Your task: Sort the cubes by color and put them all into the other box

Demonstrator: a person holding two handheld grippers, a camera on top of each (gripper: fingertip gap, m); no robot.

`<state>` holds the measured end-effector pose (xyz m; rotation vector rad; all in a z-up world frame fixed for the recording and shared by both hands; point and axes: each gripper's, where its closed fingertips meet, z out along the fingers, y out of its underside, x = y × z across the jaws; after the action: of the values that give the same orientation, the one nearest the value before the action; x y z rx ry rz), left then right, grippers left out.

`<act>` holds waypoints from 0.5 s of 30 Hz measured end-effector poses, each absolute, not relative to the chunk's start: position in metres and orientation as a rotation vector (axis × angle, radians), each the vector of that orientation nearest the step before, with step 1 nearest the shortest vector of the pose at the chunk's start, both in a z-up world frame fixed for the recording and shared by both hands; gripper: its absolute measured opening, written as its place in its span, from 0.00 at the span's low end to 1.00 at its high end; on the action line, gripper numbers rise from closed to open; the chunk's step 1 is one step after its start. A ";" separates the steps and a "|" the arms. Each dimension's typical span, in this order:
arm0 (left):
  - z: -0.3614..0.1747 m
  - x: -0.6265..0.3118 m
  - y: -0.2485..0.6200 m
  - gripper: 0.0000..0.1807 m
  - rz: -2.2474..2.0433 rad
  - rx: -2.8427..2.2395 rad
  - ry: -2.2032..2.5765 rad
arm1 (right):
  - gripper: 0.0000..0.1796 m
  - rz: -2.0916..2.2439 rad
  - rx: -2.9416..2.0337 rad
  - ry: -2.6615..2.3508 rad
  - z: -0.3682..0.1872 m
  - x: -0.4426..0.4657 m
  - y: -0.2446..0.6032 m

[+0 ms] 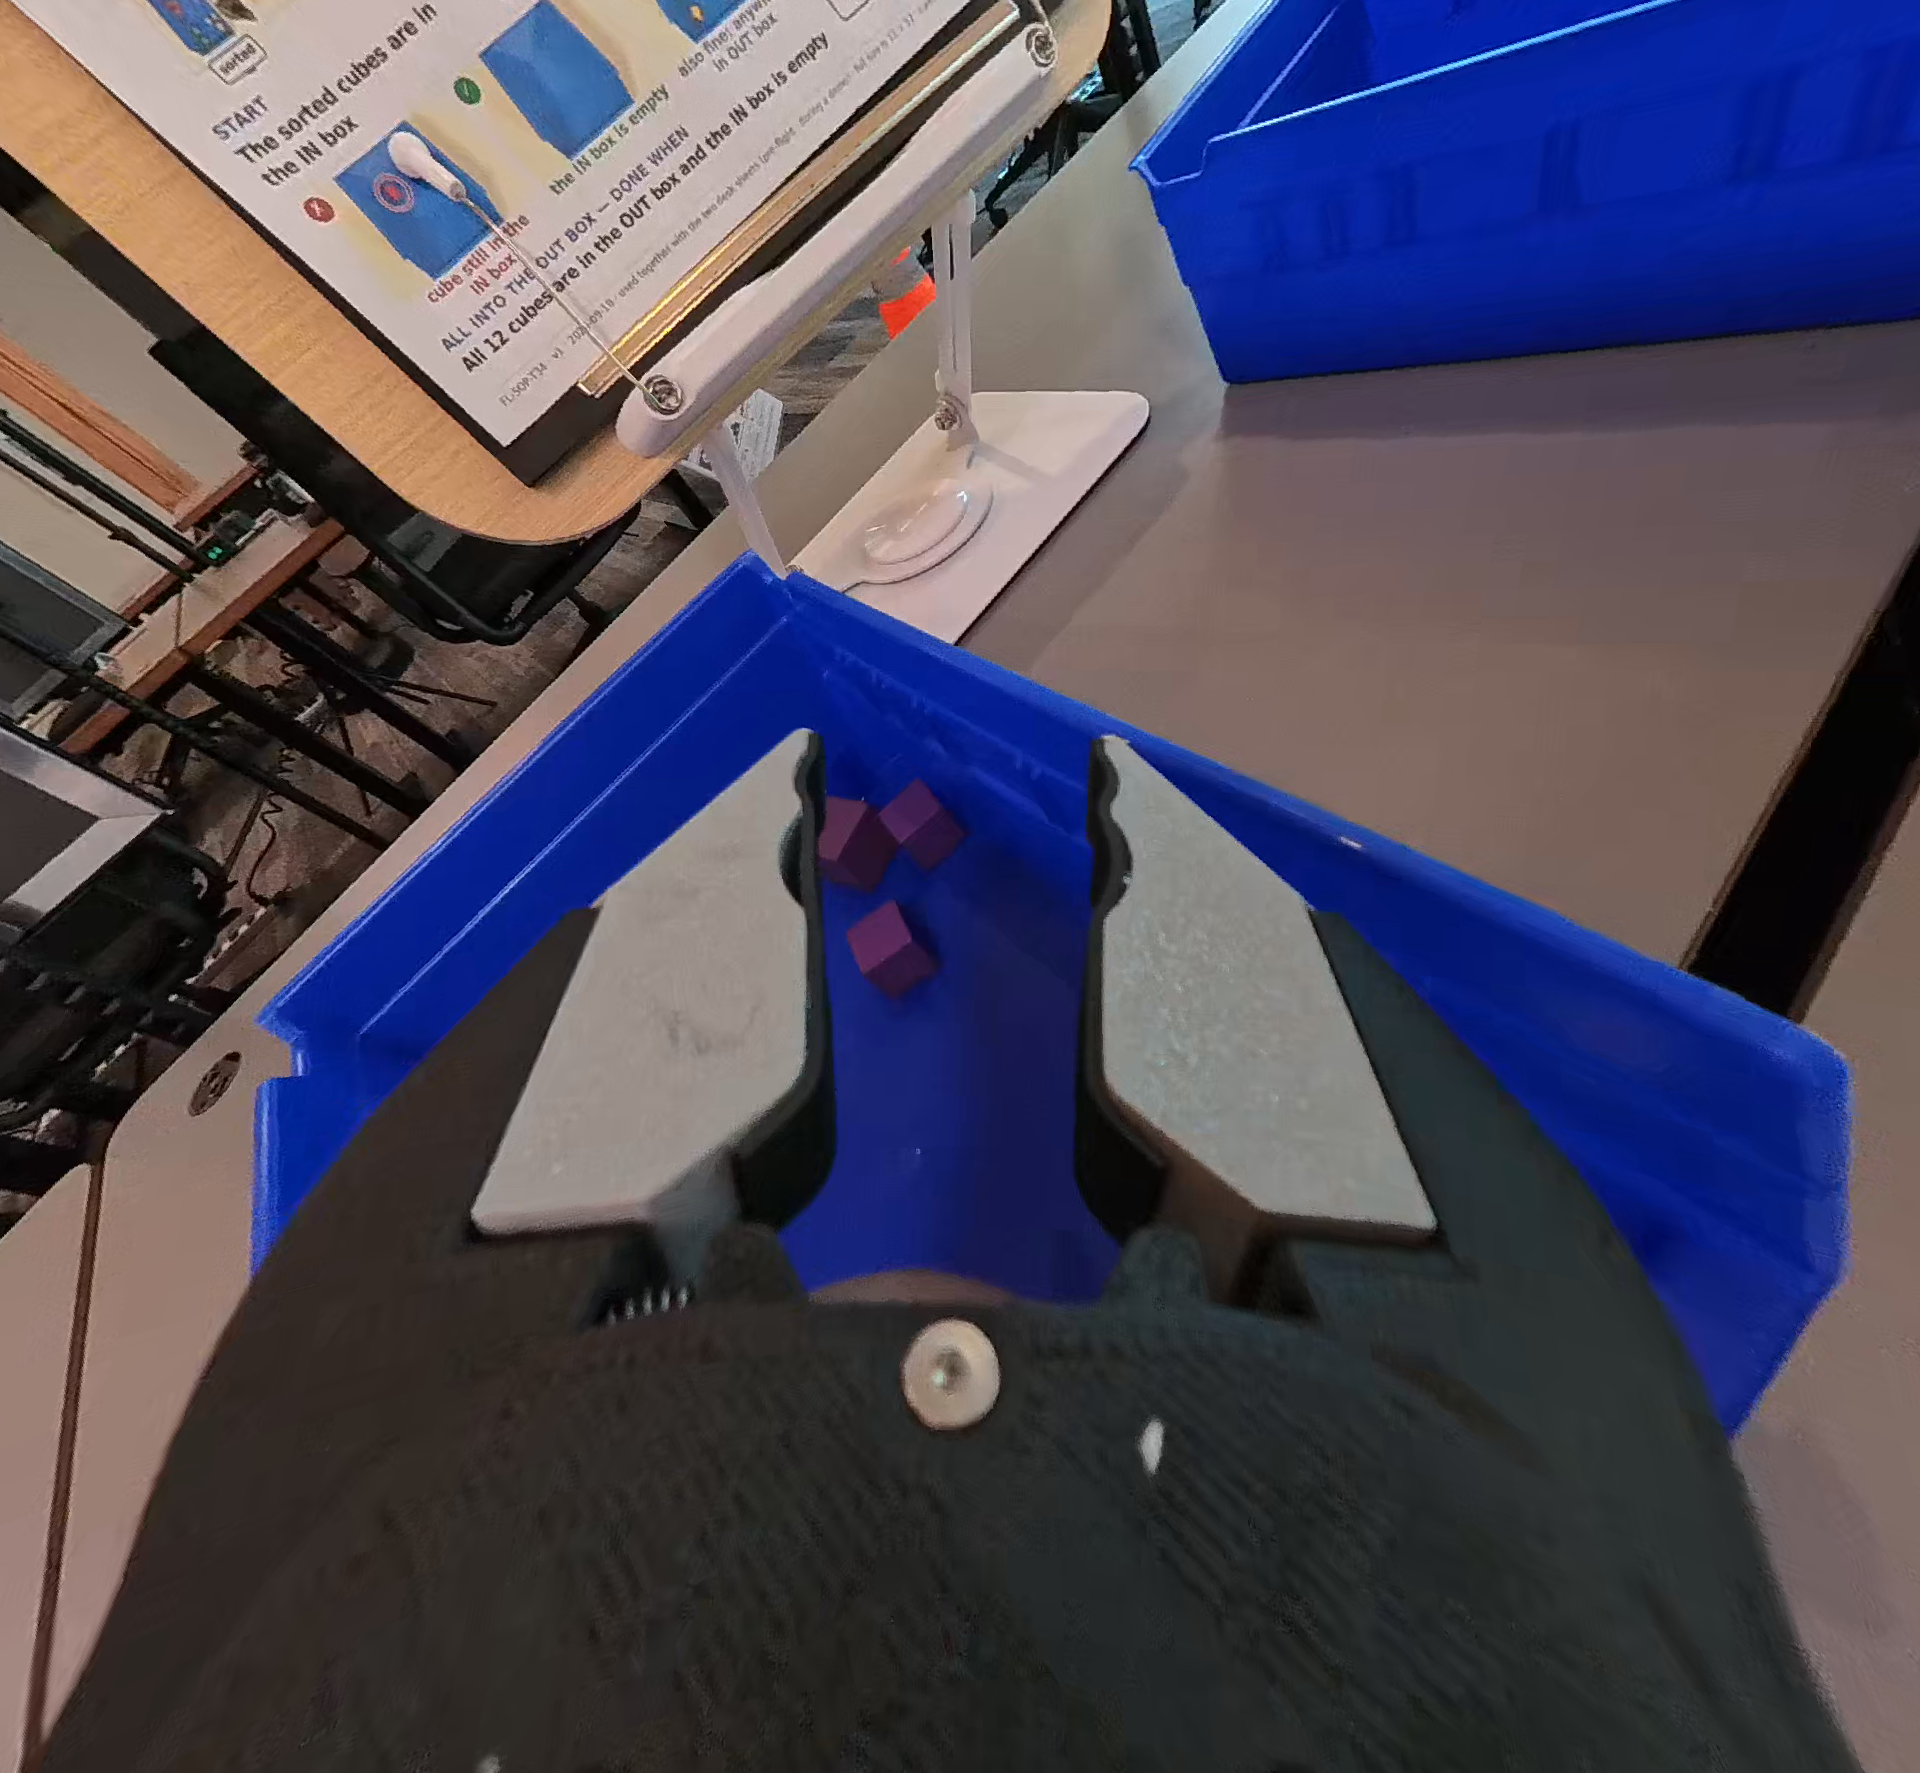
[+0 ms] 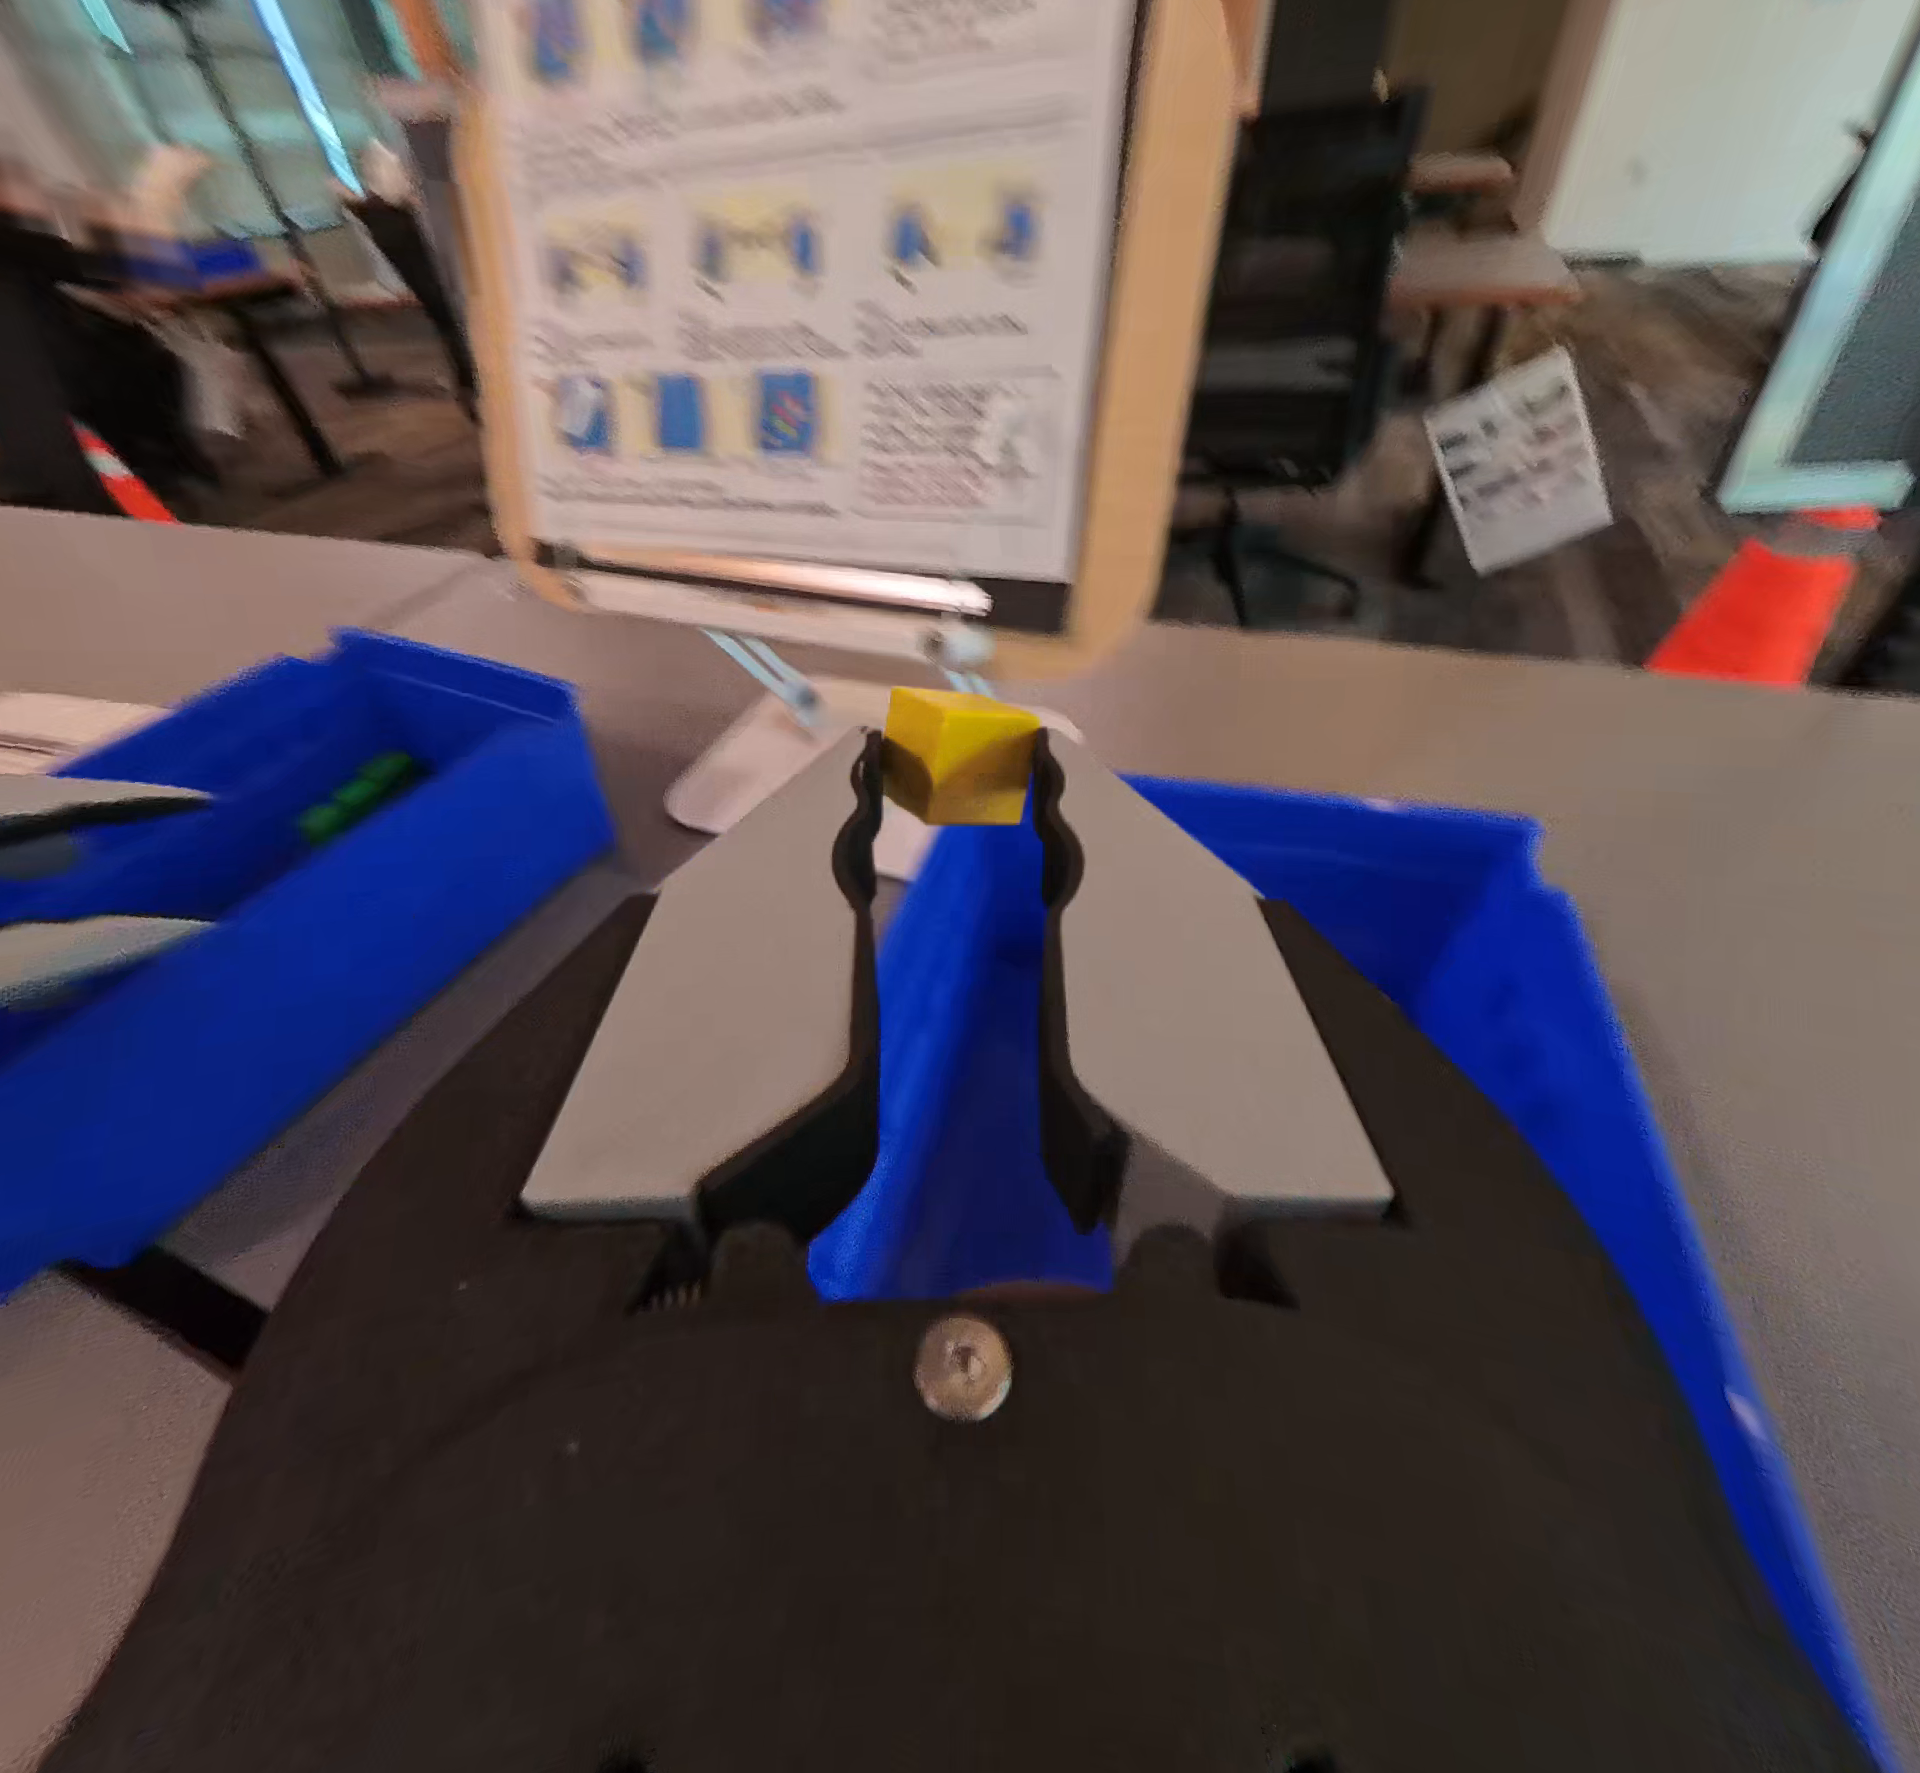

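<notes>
Right wrist view showed my right gripper (image 2: 958,767) clenched on a yellow cube (image 2: 961,755), pinched between the two fingertips at the centre of the frame and lifted off the desk (image 2: 1714,871). Below and to the lower right of it lay a blue box (image 2: 1496,975), its wall running under my fingers. At the left edge a second blue box (image 2: 312,913) held a few green cubes (image 2: 358,793) in a row, with part of the other gripper blurred in front of it. Behind stood the instruction board (image 2: 831,248) on its white stand, top centre.

Left wrist view had my left gripper (image 1: 951,773) released, fingers spread wide and holding nothing, hanging over a blue box (image 1: 1558,1027) in the middle of the frame. Three purple cubes (image 1: 894,866) sat on that box's floor near its far corner, two touching and one just beside them. Another blue box (image 1: 1558,196) was in the upper right.
</notes>
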<state>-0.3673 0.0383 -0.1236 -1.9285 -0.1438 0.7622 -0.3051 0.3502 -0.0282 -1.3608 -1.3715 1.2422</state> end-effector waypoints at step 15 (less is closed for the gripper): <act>-0.135 -0.377 0.035 0.28 0.762 -1.973 -0.198 | 0.15 0.450 -1.833 -1.673 -0.181 -0.371 0.460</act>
<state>-0.3770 0.0346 -0.1347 -1.9734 -0.1982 0.7624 -0.3714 0.4604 -0.1813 -1.8326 -1.6729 0.4498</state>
